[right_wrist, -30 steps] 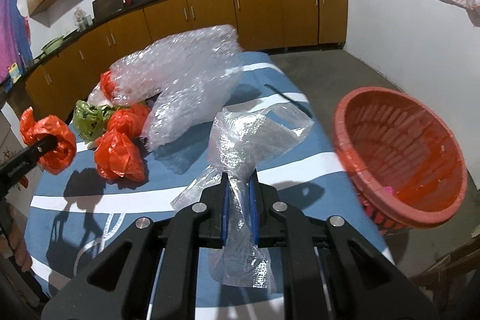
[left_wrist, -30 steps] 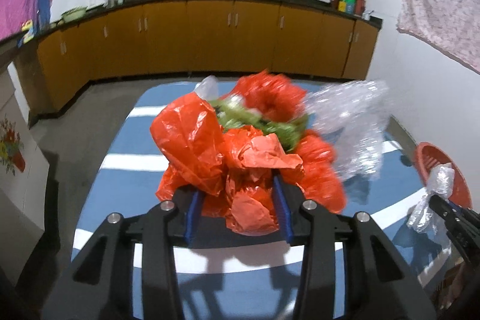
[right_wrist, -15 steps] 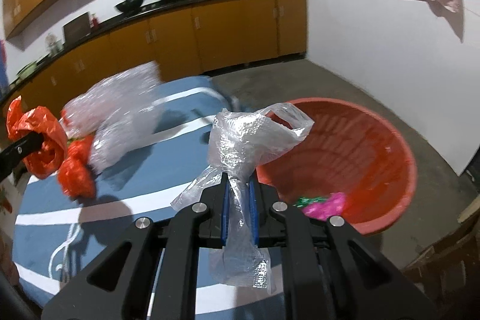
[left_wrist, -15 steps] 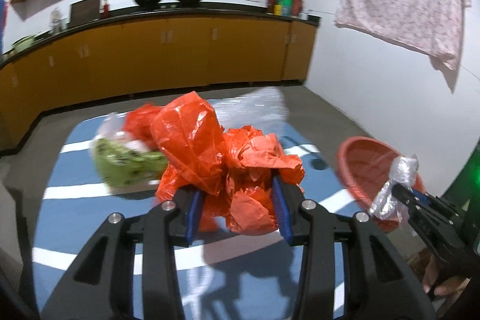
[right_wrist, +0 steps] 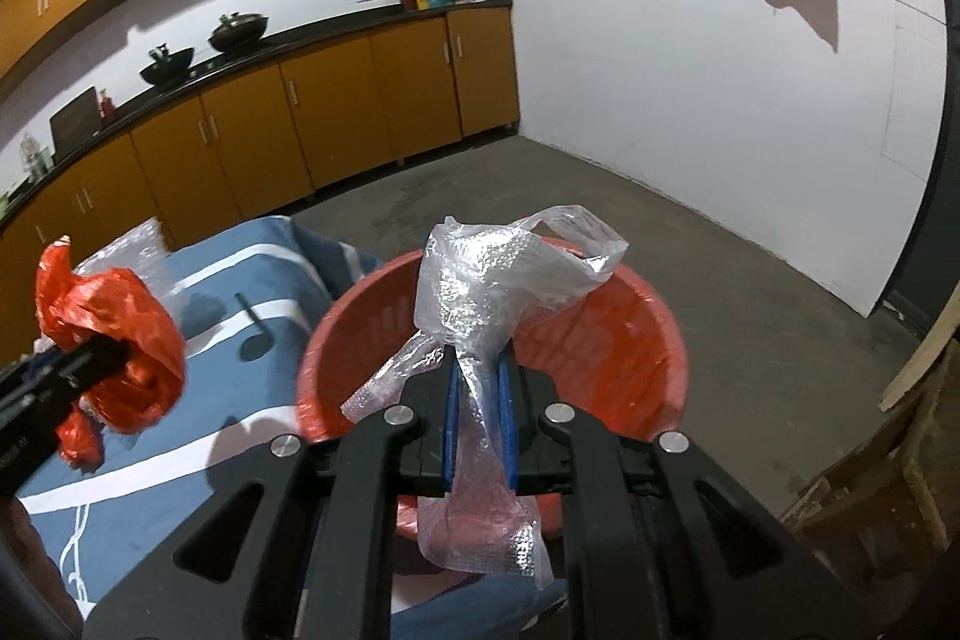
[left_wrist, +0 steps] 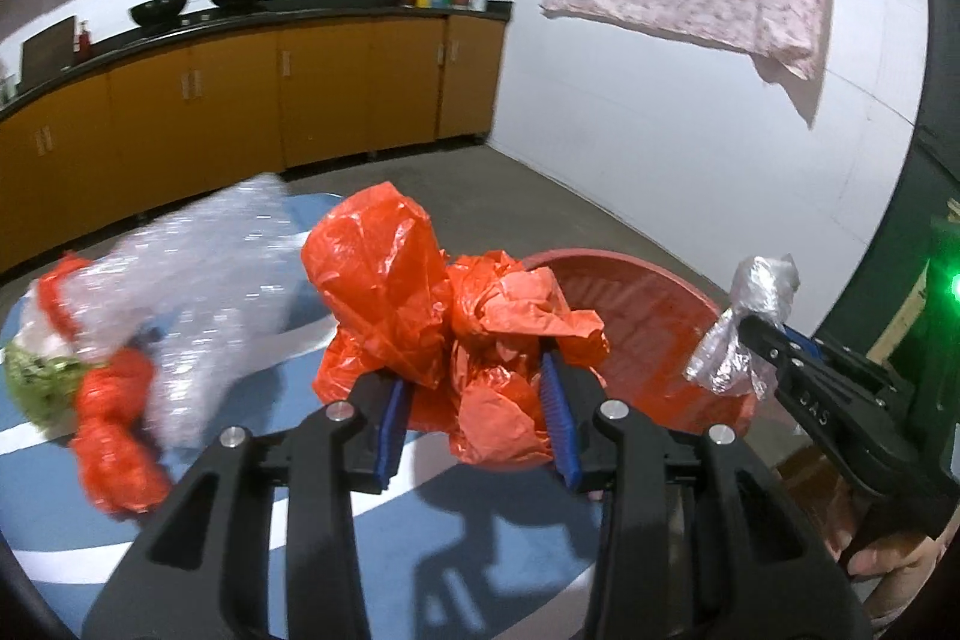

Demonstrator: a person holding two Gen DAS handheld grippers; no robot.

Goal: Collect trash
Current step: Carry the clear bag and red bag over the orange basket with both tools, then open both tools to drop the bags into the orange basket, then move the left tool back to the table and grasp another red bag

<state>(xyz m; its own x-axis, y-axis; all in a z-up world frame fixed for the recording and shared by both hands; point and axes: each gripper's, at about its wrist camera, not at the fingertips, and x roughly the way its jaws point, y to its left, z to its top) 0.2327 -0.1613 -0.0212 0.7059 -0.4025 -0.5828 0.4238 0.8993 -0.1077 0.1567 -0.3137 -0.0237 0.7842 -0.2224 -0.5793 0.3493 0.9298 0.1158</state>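
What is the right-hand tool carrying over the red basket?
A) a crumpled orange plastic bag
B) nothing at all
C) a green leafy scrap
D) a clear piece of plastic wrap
D: the right tool pinches a clear piece of plastic wrap above the red basket.

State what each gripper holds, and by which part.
Left gripper: crumpled red plastic bag, pinched at its lower bunched part. Right gripper: clear bubble-wrap bag, pinched at its narrow middle, over the red basket.
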